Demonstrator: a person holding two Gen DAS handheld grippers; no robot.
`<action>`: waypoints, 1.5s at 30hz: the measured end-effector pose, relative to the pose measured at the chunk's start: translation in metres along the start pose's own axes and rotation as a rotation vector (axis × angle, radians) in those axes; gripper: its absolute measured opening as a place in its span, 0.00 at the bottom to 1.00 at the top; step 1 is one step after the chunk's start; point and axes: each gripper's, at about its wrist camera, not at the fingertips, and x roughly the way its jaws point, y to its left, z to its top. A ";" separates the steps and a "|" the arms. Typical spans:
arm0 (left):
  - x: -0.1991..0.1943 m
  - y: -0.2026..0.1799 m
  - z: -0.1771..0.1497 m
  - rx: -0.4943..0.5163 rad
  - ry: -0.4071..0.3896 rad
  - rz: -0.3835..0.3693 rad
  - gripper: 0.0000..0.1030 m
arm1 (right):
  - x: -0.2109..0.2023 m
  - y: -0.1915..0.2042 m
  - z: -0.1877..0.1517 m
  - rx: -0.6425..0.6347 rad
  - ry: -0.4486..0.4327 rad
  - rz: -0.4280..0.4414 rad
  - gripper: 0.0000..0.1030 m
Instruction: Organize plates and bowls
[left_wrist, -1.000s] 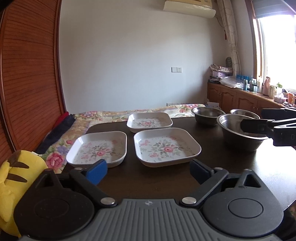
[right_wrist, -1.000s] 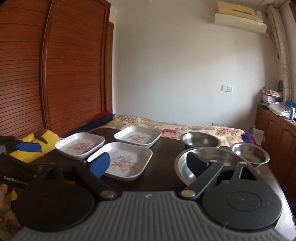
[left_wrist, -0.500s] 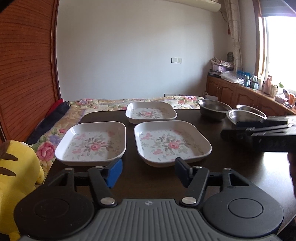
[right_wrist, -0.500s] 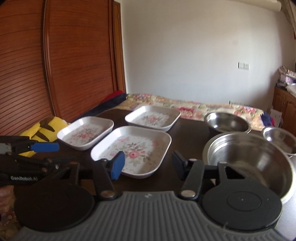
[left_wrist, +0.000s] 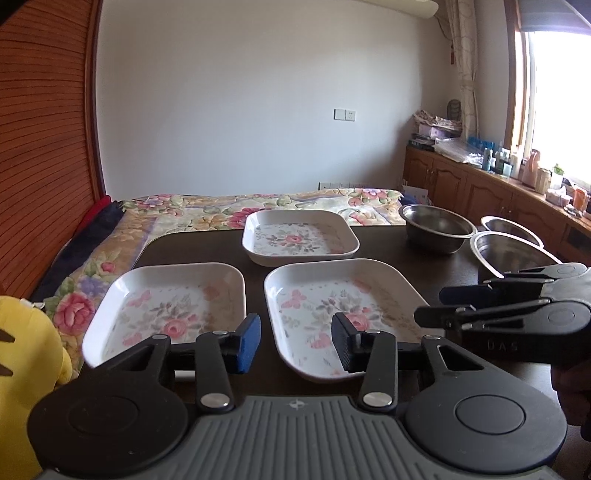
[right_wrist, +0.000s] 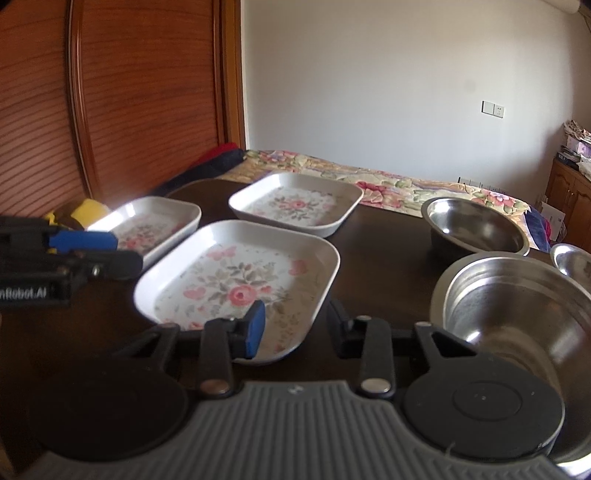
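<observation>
On the dark counter (left_wrist: 373, 243) we see three floral plates (left_wrist: 343, 314) grouped left and three steel bowls (right_wrist: 517, 317) right. Behind lie a flowered bed (left_wrist: 258, 206) and wooden doors (right_wrist: 140, 92). Our left hand-held gripper (left_wrist: 295, 341) and right hand-held gripper (right_wrist: 295, 325) hover, jaws apart, empty.

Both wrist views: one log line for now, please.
left tongs open, empty | right tongs open, empty | three floral plates unstacked | three steel bowls unstacked
</observation>
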 end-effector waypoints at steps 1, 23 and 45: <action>0.003 0.001 0.001 0.005 0.004 0.000 0.43 | 0.002 0.001 0.000 -0.005 0.003 0.000 0.37; 0.047 0.001 0.013 0.069 0.088 0.001 0.36 | 0.012 0.004 -0.005 -0.070 0.028 -0.027 0.22; 0.066 -0.006 0.012 0.119 0.158 0.013 0.30 | 0.013 0.001 -0.009 -0.058 0.015 -0.044 0.22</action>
